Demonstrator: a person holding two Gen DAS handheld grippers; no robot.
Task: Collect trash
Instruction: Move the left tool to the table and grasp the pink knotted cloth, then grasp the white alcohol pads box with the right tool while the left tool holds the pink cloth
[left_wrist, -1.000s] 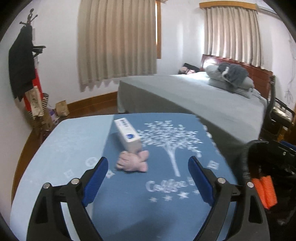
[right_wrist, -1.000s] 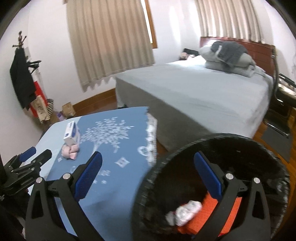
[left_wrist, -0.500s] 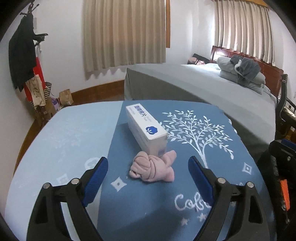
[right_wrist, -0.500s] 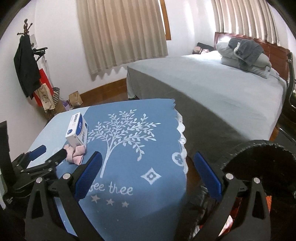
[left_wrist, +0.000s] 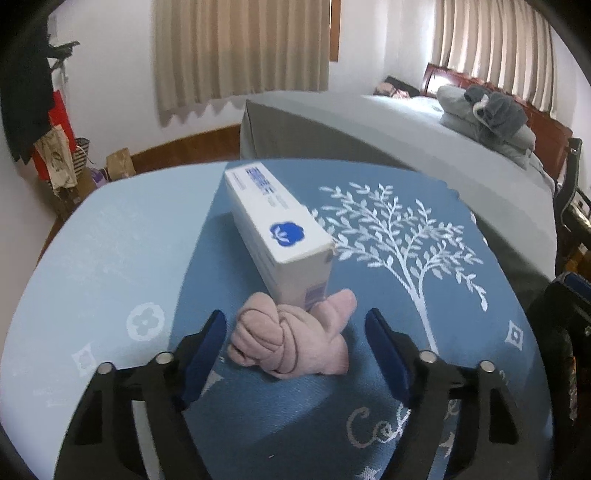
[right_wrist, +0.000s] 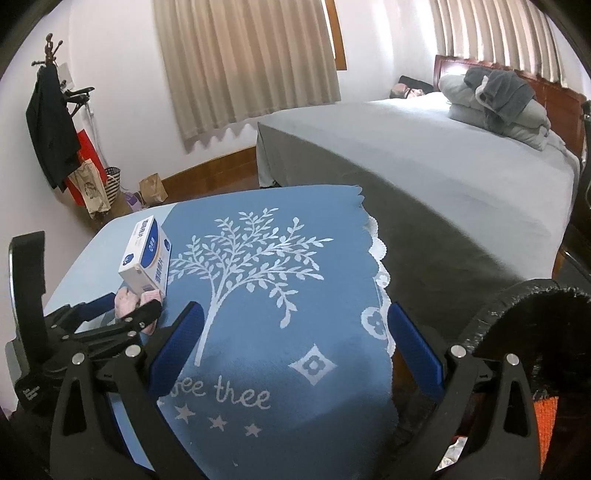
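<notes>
Left gripper (left_wrist: 295, 332) straddles the knotted pink cloth bundle (left_wrist: 291, 345) on the blue tree-print bench (left_wrist: 388, 295), touching the white-and-blue carton (left_wrist: 280, 236); jaws closing, pads not yet pressing. Right gripper (right_wrist: 295, 343) empty, wide open, near the black bin (right_wrist: 535, 306), likely awaiting drop-off.

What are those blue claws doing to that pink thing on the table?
A person is tidying up with two grippers. The left gripper is closing around the pink cloth, which lies against a white box but isn't squeezed yet. The right gripper is open and empty over the table, beside a black bin.
</notes>
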